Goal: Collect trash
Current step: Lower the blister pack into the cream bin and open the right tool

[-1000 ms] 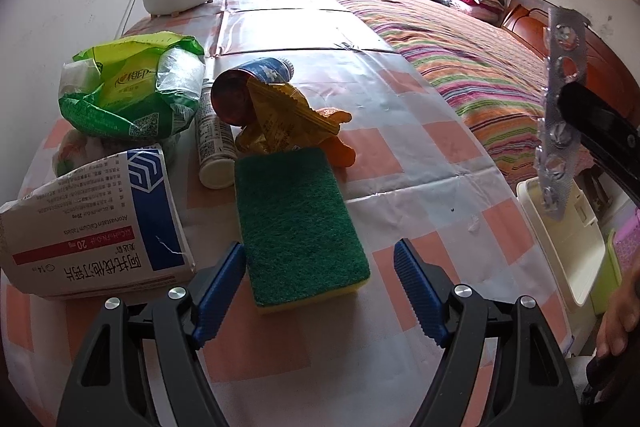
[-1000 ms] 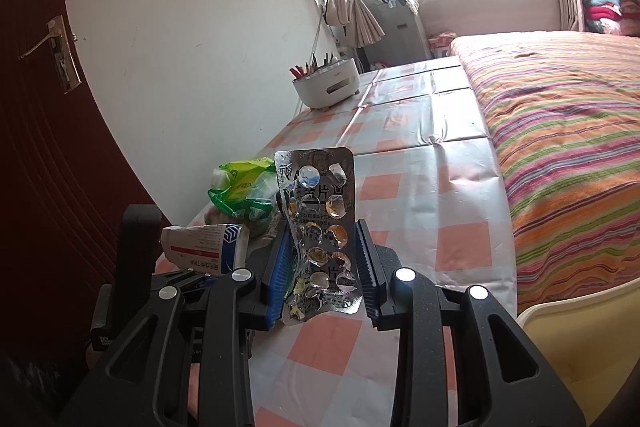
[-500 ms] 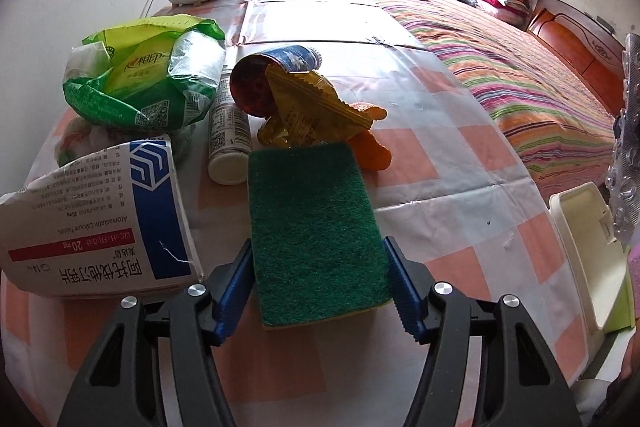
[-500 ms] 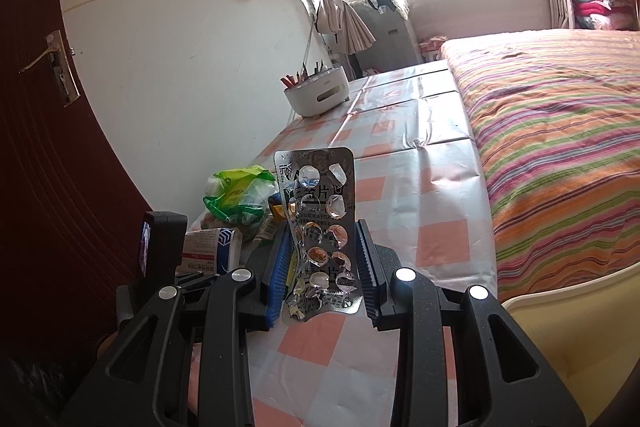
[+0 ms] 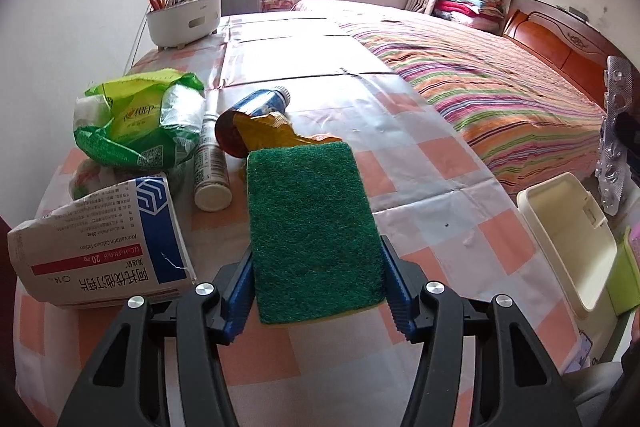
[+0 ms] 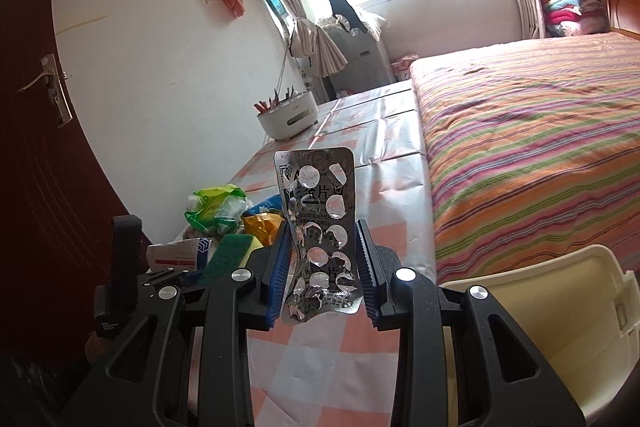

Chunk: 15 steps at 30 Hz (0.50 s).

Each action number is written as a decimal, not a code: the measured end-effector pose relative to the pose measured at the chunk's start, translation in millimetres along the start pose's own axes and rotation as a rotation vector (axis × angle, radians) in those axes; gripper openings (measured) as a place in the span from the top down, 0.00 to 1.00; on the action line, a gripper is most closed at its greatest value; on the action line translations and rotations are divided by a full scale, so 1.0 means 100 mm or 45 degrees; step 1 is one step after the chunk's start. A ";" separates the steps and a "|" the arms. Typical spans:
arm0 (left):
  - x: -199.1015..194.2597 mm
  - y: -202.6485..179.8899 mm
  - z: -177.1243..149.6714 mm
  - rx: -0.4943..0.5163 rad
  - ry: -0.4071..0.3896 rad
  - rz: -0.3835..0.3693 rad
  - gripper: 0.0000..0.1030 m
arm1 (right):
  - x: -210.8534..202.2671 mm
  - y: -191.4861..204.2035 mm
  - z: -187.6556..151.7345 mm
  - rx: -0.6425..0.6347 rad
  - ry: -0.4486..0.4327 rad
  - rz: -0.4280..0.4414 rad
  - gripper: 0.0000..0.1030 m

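Observation:
My left gripper (image 5: 318,291) is shut on a green scouring sponge (image 5: 312,227) with a yellow underside and holds it lifted above the checked tablecloth (image 5: 420,163). My right gripper (image 6: 322,267) is shut on an empty silver blister pack (image 6: 320,227), held upright; the pack also shows at the right edge of the left wrist view (image 5: 614,135). A cream bin (image 6: 540,327) stands open beside the table, right of my right gripper; it also shows in the left wrist view (image 5: 560,243).
On the table lie a white medicine box (image 5: 100,247), a green plastic bag (image 5: 136,119), a white bottle (image 5: 210,167), a blue tube (image 5: 256,105) and a yellow wrapper (image 5: 272,135). A white holder (image 5: 184,19) stands at the far end. A striped bed (image 5: 480,87) is to the right.
My left gripper moved forward, closed on the sponge and lifted it off the table. My right gripper keeps hold of the blister pack and has tilted up a little.

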<state>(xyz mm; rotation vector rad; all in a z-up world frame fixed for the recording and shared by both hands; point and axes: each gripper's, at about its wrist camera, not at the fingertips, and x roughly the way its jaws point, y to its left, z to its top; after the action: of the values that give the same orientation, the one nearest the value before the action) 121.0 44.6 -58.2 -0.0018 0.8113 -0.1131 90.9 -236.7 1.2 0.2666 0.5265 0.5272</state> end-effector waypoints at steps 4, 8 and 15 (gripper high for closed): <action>-0.09 -0.11 0.00 0.038 -0.029 -0.023 0.47 | -0.32 -0.19 -0.08 -0.022 -0.070 -0.156 0.70; -0.13 -0.23 0.03 0.058 -0.042 -0.055 0.47 | -0.52 -0.44 -0.18 0.006 -0.106 -0.288 0.69; -0.19 -0.49 0.03 0.113 -0.056 -0.112 0.47 | -0.61 -0.63 -0.27 0.036 -0.120 -0.410 0.49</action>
<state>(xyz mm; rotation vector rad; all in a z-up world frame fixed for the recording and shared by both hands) 105.3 -2.7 -40.1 0.0439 0.7620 -0.2313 56.9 -319.8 -20.0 0.2267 0.4738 0.1938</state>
